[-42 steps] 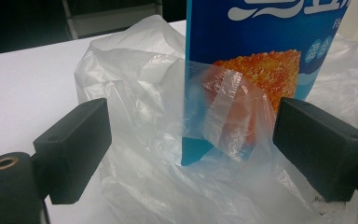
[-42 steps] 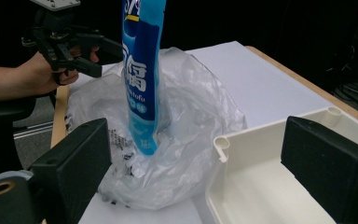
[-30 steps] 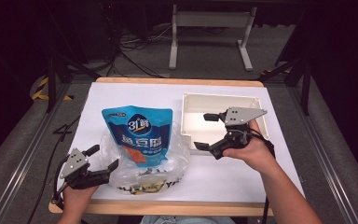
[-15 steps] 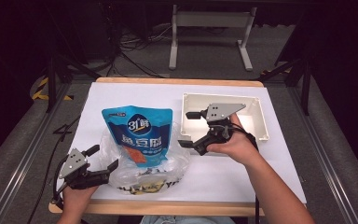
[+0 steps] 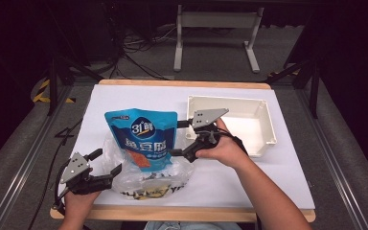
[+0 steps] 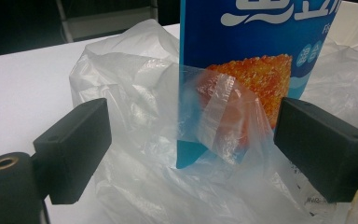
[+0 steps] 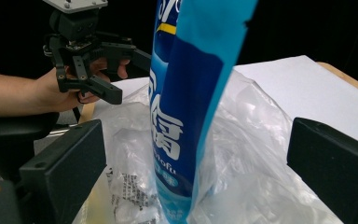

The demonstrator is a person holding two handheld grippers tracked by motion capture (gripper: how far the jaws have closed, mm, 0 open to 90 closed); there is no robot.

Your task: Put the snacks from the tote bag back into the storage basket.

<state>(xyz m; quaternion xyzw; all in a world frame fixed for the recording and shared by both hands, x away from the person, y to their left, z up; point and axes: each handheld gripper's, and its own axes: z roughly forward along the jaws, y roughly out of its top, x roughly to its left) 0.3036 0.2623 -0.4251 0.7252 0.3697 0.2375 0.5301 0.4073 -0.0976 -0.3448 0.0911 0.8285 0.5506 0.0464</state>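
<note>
Blue pouch (image 5: pixel 143 136) upright in bag (image 5: pixel 146 177) | both grippers, left (image 5: pixel 106 163) and right (image 5: pixel 179 138), apart, flanking | tray (image 5: pixel 230 122) behind right.

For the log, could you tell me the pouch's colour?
Blue, with an orange food picture; the pouch shows best in the left gripper view.

— What sort of place is this?
— A recording lab or studio. The desk (image 5: pixel 278 177) is a white sheet on a wooden board, lit brightly while everything around is dark.
— What else shows it?
— Loose cables (image 5: pixel 134 52) on grey carpet beyond the far edge, a metal stand (image 5: pixel 215 33), and yellow-black hazard tape (image 5: pixel 45 91) past the far-left corner.
</note>
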